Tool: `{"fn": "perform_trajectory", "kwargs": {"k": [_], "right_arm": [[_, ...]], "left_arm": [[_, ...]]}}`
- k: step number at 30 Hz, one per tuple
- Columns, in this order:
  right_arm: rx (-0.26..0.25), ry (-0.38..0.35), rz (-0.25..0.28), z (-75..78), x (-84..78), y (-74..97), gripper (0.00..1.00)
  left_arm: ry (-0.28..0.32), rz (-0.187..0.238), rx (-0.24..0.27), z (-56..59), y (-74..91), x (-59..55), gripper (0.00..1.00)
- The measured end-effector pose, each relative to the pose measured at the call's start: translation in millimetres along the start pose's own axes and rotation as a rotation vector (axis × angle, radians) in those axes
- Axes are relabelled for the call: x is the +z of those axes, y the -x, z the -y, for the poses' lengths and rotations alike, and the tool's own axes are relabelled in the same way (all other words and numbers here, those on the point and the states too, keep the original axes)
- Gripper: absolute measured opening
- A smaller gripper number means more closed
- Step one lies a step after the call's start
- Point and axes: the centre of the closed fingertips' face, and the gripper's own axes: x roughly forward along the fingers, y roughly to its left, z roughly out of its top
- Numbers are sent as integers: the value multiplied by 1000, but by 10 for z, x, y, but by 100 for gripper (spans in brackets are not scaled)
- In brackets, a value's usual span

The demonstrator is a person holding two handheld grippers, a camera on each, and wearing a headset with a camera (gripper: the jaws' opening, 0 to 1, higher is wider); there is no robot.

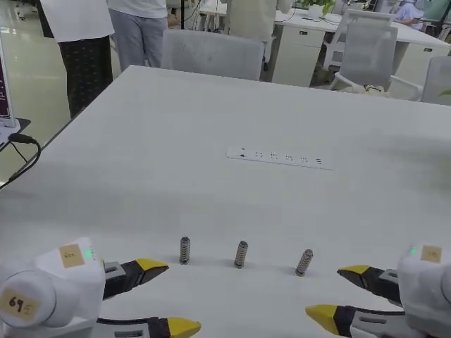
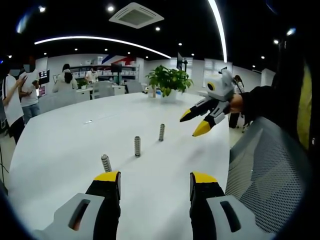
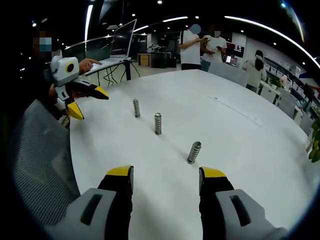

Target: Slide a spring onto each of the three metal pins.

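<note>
Three springs stand upright in a row on the white table: a left spring [image 1: 184,250], a middle spring [image 1: 241,254] and a slightly tilted right spring [image 1: 304,262]. Any pins inside them are hidden. My left gripper [image 1: 167,296] sits at the near left edge, open, holding nothing. My right gripper [image 1: 338,293] sits at the near right, open too. From the left gripper [image 2: 156,177] view, the nearest spring [image 2: 106,163] stands just ahead of its left jaw. From the right gripper [image 3: 165,172] view, the tilted spring [image 3: 194,152] stands just ahead, between the jaws' line.
A flush white power strip [image 1: 280,158] lies in the table's middle, beyond the springs. A black cable [image 1: 21,162] runs off the left edge. Grey chairs [image 1: 213,53] and standing people [image 1: 106,35] are at the far side. A mesh chair [image 3: 37,165] sits behind me.
</note>
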Motion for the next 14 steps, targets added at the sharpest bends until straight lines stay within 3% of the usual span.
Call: {"fn": "perform_trajectory", "kwargs": {"k": [14], "right_arm": [[4,-5,4,-87,-32,50,51]], "left_arm": [[4,8,2,1,-4,10,51]]}}
